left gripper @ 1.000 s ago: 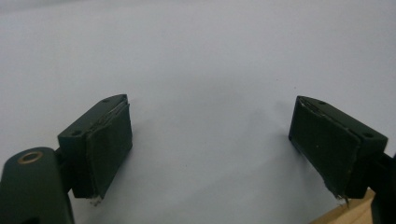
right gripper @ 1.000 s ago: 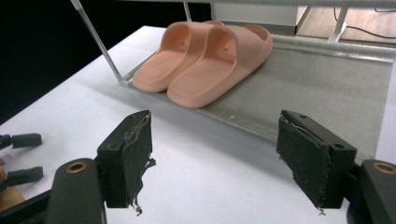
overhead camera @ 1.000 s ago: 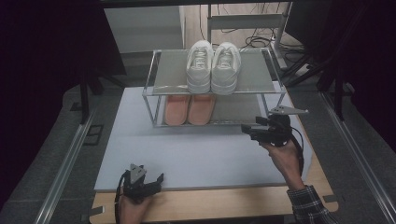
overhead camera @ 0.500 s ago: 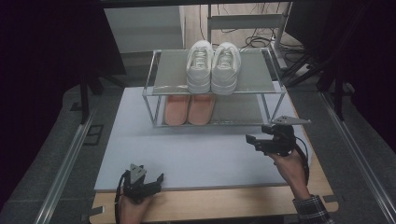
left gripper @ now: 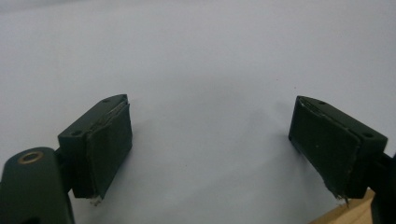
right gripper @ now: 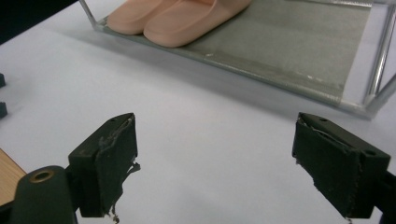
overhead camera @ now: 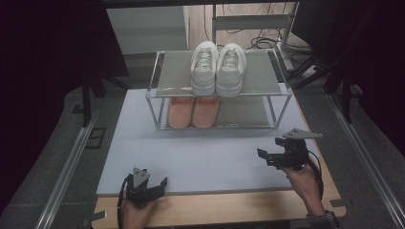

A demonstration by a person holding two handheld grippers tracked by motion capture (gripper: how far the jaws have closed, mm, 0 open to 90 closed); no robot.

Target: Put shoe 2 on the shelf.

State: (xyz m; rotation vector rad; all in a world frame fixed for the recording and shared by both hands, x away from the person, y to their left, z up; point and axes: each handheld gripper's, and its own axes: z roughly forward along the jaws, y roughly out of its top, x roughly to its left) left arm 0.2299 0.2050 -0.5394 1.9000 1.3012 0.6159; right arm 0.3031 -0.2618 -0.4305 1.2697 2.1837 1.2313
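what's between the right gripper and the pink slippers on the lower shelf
Nothing visible. The right gripper hangs open over bare white mat, and the pink slippers sit at the rack's open front, with no bar across them.

**Both grippers empty, jaws spread wide**

The black two-jaw left gripper sits at about seven o'clock in the high view, held from below by the person's left hand, its jaws pointing toward two o'clock. In the left gripper view its jaws stand far apart with nothing between the dark pads.

The black two-jaw right gripper, topped by a grey three-cornered plate, is at about four o'clock, jaws pointing toward nine o'clock, gripped by the right hand. Its jaws have just been opening and stand wide with nothing between them.
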